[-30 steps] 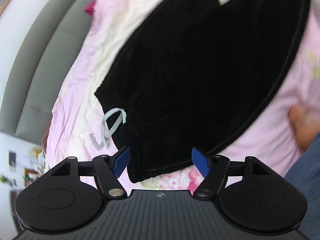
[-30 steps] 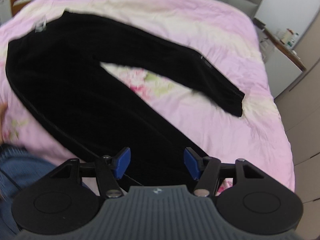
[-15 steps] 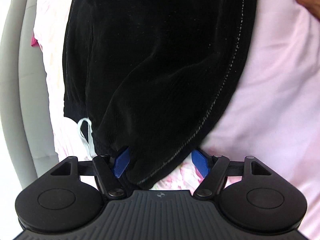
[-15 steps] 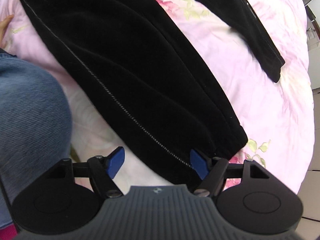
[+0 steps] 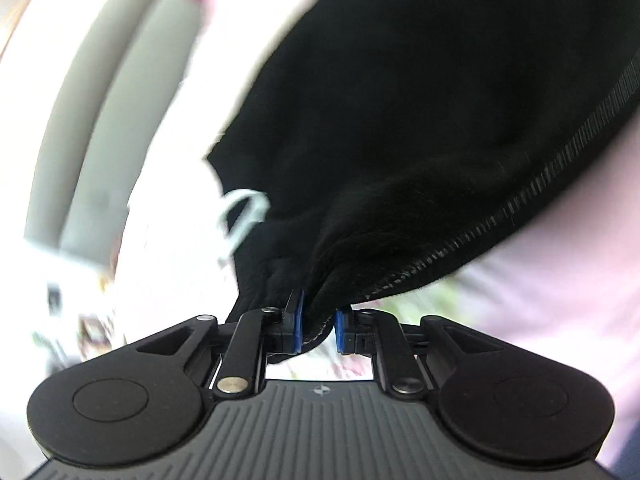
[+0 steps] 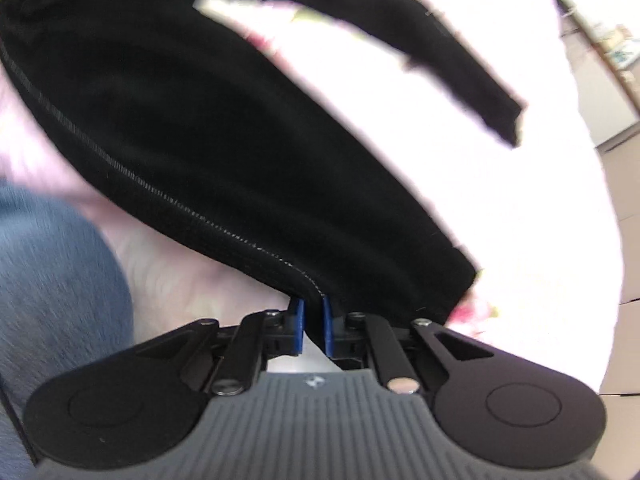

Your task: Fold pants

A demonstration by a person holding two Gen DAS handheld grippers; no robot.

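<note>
Black pants [image 5: 420,112] lie on a pink bed cover. My left gripper [image 5: 318,326] is shut on the waistband corner, near the pale drawstring loop [image 5: 240,220], and the cloth is bunched and pulled up at the blue pads. My right gripper [image 6: 311,328] is shut on the hem end of the near leg of the pants [image 6: 224,140], at the side seam. The far leg [image 6: 460,68] lies spread apart across the bed.
The pink floral bed cover [image 6: 500,208] stretches under the pants. A grey headboard [image 5: 100,100] stands at the left. A person's blue jeans leg [image 6: 52,280] is at the bed's near side. Furniture [image 6: 612,40] stands past the bed's far right.
Both grippers were open over the pants' edge. Both have closed on the cloth, the left on the waistband, the right on the leg hem, and the cloth is lifting.
</note>
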